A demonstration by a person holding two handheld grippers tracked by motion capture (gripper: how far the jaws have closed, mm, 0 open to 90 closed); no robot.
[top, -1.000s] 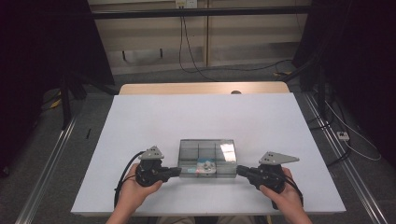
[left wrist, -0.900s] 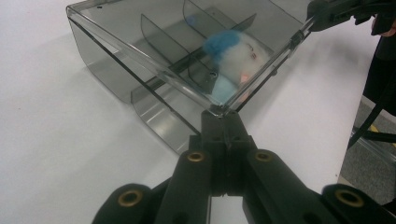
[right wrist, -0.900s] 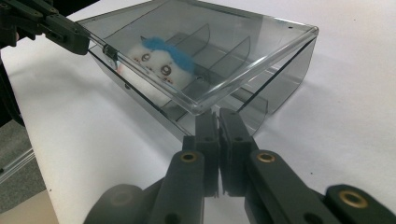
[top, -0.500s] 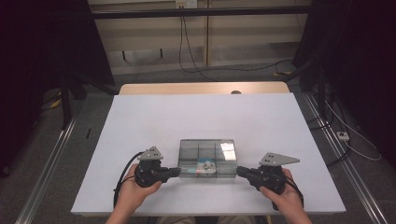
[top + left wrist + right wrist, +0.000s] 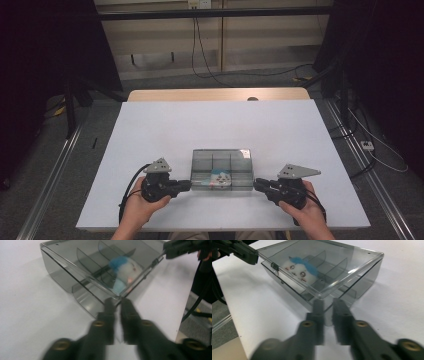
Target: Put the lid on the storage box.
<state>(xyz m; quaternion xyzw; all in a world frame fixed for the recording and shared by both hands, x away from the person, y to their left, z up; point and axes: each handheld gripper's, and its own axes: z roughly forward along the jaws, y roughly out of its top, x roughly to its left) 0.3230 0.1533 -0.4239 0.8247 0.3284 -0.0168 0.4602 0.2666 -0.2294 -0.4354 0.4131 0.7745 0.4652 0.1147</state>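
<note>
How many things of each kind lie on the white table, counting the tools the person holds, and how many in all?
Clear grey box with dividers: 1
Small white and blue soft toy inside the box: 1
Black grippers, left gripper and right gripper, one at each end of the box: 2
Total: 4

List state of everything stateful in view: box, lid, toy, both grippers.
Clear box: flat on the white table, dividers inside.
Lid: raised at the front edge, not latched.
Plush toy: inside a front compartment.
Left gripper: at the lid's corner, jaws just opening.
Right gripper: at the opposite corner, jaws just opening.
</note>
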